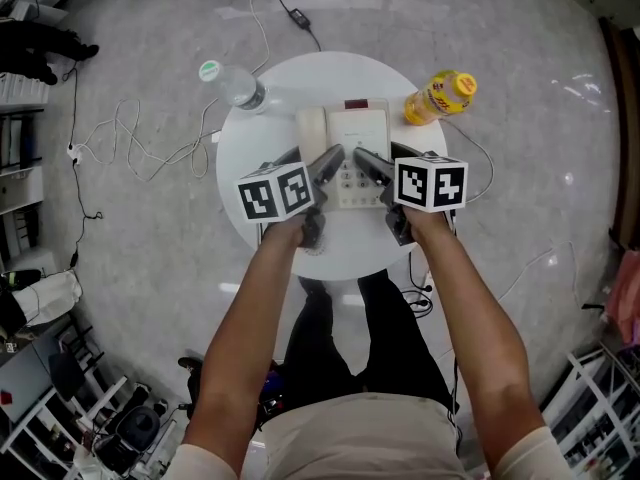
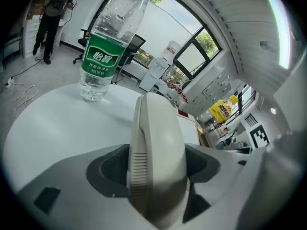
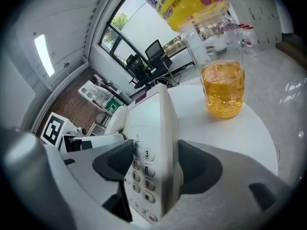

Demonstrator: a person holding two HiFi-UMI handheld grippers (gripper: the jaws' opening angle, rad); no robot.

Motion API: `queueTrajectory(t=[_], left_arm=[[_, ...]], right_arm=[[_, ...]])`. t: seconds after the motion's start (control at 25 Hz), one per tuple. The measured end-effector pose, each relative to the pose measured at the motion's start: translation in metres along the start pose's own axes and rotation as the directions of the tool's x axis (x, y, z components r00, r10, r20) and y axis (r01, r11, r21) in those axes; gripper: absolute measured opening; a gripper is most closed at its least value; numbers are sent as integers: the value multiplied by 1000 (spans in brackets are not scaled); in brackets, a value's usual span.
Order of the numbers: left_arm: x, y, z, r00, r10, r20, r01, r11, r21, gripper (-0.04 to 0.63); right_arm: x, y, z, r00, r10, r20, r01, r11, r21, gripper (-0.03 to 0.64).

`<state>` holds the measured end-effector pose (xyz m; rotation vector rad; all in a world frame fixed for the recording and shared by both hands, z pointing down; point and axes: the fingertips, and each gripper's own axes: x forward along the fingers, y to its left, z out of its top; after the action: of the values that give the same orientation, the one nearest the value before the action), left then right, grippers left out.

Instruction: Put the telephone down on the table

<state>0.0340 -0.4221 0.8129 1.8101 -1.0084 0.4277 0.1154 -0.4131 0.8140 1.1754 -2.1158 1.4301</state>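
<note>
A cream telephone (image 1: 347,140) is over the middle of the round white table (image 1: 258,230), handset (image 1: 311,131) on its left side. My left gripper (image 1: 312,160) is shut across the handset (image 2: 158,143), with a dark pad on each flank. My right gripper (image 1: 383,164) is shut on the telephone's right edge (image 3: 151,128); the keypad faces its left pad. In the left gripper view my left gripper (image 2: 156,166) hides the underside. Whether the telephone rests on the table or hangs just above it I cannot tell.
A clear water bottle (image 1: 232,83) with a green label (image 2: 101,57) stands at the table's far left. A yellow-labelled bottle of amber drink (image 1: 440,96) stands at the far right (image 3: 221,87). Cables (image 1: 150,140) lie on the floor around the table.
</note>
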Motion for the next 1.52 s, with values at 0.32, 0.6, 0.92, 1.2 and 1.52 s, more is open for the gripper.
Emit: queueTrajectory(t=[0.32, 0.6, 0.92, 1.2, 1.52], left_arm=[[6, 5, -3, 1000, 12, -16, -12, 1000, 17, 327], [-9, 4, 11, 996, 87, 34, -90, 988, 123, 331], [-34, 1, 13, 997, 62, 56, -70, 986, 151, 330], [-89, -20, 50, 988, 42, 152, -72, 977, 199, 330], [-191, -102, 102, 931, -139, 337, 16, 939, 343, 148]], right_arm=[[7, -8, -4, 998, -55, -3, 55, 998, -33, 282], [0, -3, 3, 982, -190, -20, 180, 957, -229, 276], [-18, -5, 9, 966, -259, 7, 254, 943, -212, 233], [-57, 18, 28, 960, -262, 94, 277, 939, -204, 173], [-131, 103, 65, 940, -139, 312, 232, 930, -284, -8]])
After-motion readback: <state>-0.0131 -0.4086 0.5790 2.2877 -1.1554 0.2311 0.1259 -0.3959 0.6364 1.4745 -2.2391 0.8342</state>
